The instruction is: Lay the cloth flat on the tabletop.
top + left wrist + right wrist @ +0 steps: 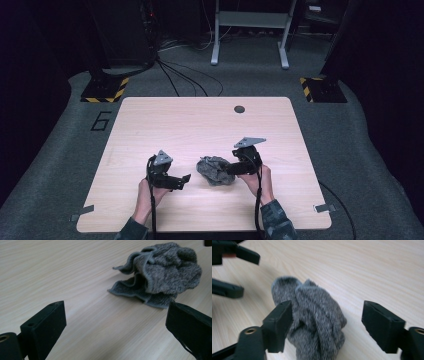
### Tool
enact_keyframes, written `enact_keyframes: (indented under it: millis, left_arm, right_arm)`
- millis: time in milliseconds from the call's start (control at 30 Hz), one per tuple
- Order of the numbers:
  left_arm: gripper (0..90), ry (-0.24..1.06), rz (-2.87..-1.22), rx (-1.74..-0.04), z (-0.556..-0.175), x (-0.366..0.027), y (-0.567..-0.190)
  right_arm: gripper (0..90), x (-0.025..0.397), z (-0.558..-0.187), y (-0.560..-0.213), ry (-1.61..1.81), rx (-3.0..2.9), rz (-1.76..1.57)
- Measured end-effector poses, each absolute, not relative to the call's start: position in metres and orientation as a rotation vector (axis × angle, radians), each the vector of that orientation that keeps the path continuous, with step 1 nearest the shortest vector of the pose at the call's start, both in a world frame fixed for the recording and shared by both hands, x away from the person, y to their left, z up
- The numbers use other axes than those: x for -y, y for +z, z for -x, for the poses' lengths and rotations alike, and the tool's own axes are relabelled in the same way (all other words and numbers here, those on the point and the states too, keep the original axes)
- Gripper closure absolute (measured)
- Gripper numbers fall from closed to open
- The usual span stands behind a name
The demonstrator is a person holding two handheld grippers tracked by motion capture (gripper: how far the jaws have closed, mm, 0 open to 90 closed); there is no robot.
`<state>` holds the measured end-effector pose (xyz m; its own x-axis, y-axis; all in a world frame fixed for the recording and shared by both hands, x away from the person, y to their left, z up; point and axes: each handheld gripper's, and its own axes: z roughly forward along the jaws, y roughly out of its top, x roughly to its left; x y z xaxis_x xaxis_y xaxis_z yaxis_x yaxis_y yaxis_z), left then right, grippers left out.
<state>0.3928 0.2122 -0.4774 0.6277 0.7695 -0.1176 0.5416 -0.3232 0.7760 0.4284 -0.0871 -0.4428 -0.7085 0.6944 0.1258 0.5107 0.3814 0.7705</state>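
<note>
From the high view we see a crumpled grey cloth (216, 170) lying on the light wooden desk (200, 125), toward its near side, between our two hands. Our left tool (184, 180) sits just left of the cloth, and our right tool (229, 168) reaches its right edge.

In the left gripper view, the left tool's jaws stand wide apart, with the cloth (160, 272) ahead of them on bare wood.

In the right gripper view, the right tool's jaws are spread, nothing clamped; the cloth (312, 315) lies partly between them, against the left jaw.
</note>
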Motion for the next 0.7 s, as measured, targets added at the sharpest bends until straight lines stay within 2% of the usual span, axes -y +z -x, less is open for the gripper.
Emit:
enact_keyframes:
  millis: [200, 467, 600, 667, 700]
  left_arm:
    - [9.9, 0.27, -2.012, -0.98, -0.409, -0.189, -0.47]
    - [20.9, 0.183, -2.007, -0.979, -0.423, -0.177, -0.475]
    - [39.8, 0.175, -2.0, -0.998, -0.425, -0.175, -0.478]
    - [42.9, 0.178, -2.014, -0.98, -0.426, -0.173, -0.48]
    - [51.9, 0.179, -2.022, -0.976, -0.425, -0.17, -0.481]
  right_arm:
    - [47.8, 0.074, -0.439, -0.44, 1.18, -2.45, -1.048]
    - [54.7, 0.058, -0.447, -0.448, 1.105, -2.494, -0.991]
    - [61.4, 0.057, -0.448, -0.45, 1.09, -2.509, -0.985]
    - [63.1, 0.057, -0.448, -0.45, 1.089, -2.518, -0.981]
    - [67.0, 0.055, -0.448, -0.451, 1.081, -2.508, -0.985]
